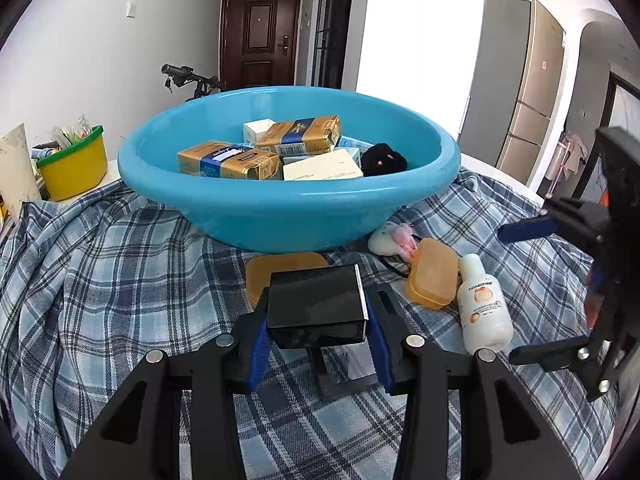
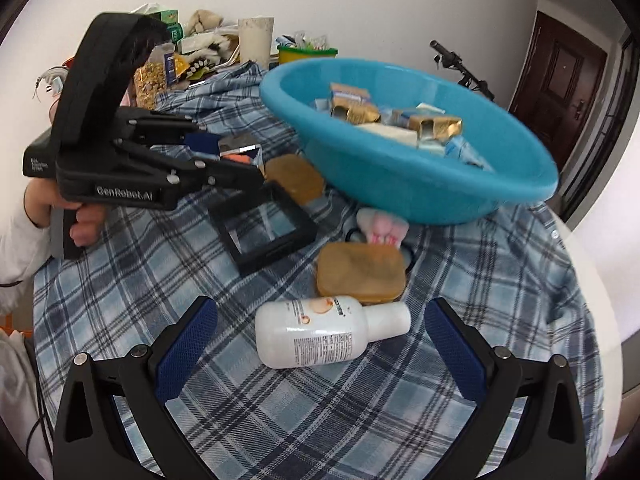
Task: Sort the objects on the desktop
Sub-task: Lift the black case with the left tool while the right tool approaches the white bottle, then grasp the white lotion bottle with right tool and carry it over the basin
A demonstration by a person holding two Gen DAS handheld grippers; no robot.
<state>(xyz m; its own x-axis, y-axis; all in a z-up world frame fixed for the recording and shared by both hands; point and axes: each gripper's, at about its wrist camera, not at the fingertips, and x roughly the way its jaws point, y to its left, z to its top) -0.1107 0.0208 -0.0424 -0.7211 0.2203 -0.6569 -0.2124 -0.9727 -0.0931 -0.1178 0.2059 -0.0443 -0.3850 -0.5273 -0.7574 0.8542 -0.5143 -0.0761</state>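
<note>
Now, 2 jobs run at once. Left gripper (image 1: 318, 312) is clenched on a small black box (image 1: 316, 306), blue pads pressing its 2 side faces, the box lifted clear of the plaid cloth (image 1: 120, 280) that covers the table. Below it lies a black square frame (image 2: 262, 226), flat on the cloth, which looks like the box's other half.

Blue basin (image 1: 288, 208) sits toward the far edge of the table, already holding gold-and-blue packs (image 1: 228, 160), white cartons and a dark soft item. Judged as the sorting target.

Right gripper (image 2: 320, 354) hangs released, jaws wide, over a white bottle (image 2: 328, 332) lying on its side near the middle of the cloth, cap pointing to the right in the right wrist view. No pad touches it yet.

Notes for doing it well:
- Bottle is round and will likely roll. Set the pads across the body, not the narrower cap end, and come down square.
- An orange case (image 2: 360, 272) lies just beside the bottle on the basin side, perhaps touching; keep the pads off it.
- A loose orange lid (image 1: 286, 270) lies beyond the box, in front of the basin.
- Carry the box over the basin rim with clearance, then lower it before letting go; the pile inside is uneven.
</note>
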